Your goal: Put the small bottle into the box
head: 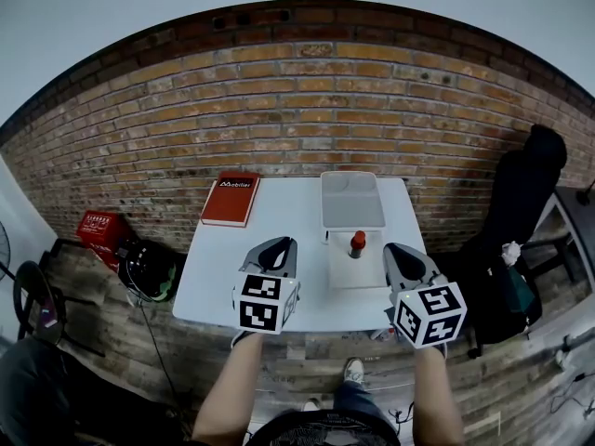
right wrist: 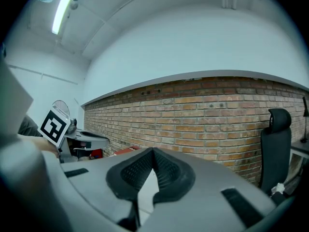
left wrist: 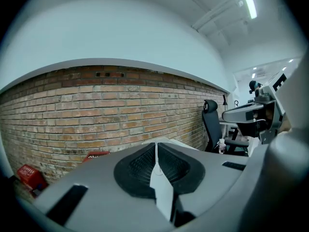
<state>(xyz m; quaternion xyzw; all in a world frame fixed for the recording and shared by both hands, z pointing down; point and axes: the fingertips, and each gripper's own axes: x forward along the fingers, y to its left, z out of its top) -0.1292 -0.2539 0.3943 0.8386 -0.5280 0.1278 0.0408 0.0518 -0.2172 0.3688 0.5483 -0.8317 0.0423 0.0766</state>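
Small bottle (head: 357,243), red cap, stands upright on the white table (head: 297,214), on a pale flat sheet (head: 356,269) just on the near side of the box (head: 351,200). The box is clear and open-topped, at the table's far edge, and sits apart from both tools. The bottle is outside the box, close to its near wall.

Left tool (head: 282,245) is above the near part of the table, to the left of the bottle and well apart from it. In the left gripper view its jaws (left wrist: 155,148) are pressed together with nothing held.

Right tool (head: 395,251) is to the right of the bottle and nearer to it than the left tool is, not touching. In the right gripper view its jaws (right wrist: 153,152) meet at the tips and grip nothing.

In the head view the bottle sits between the two tool tips, slightly farther away than they are. Red book (head: 231,198) lies on the far left of the table, with the brick wall (head: 297,110) behind.
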